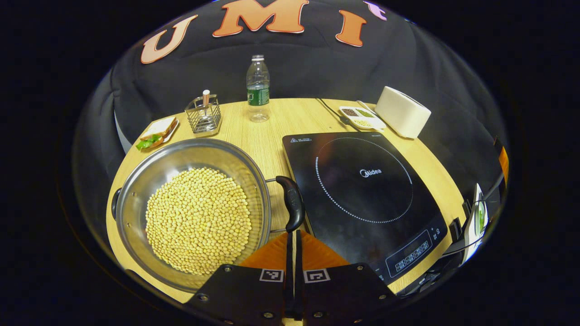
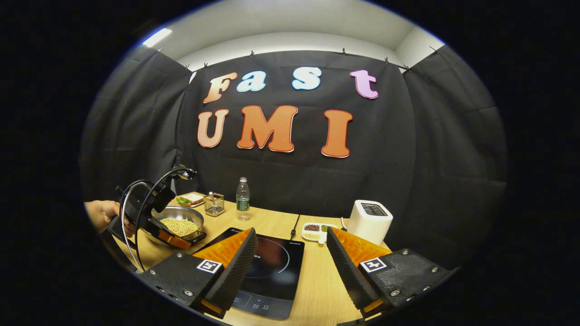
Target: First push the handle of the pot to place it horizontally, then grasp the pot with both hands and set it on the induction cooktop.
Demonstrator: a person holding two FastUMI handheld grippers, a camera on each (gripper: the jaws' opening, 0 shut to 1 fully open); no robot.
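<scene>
A steel pot (image 1: pixel 136 190) filled with pale beans (image 1: pixel 198 219) sits on the wooden table (image 1: pixel 294 115), left of the black induction cooktop (image 1: pixel 362 190). Its black side handle (image 1: pixel 292 203) stands between pot and cooktop, curving toward me. My left gripper (image 1: pixel 293 234) is shut with nothing between its fingers, and the tips rest at the handle's near end. In the right gripper view, a hand (image 2: pixel 102 215) holds that left gripper (image 2: pixel 156 222) by the pot (image 2: pixel 181 216). My right gripper (image 2: pixel 292 265) hangs open above the cooktop's (image 2: pixel 267 276) near edge.
At the back of the table stand a water bottle (image 1: pixel 258 88), a wire holder (image 1: pixel 204 115), a sandwich on a plate (image 1: pixel 156 133), a small tray of seasonings (image 1: pixel 361 117) and a white toaster (image 1: pixel 402 112). A cable runs behind the cooktop.
</scene>
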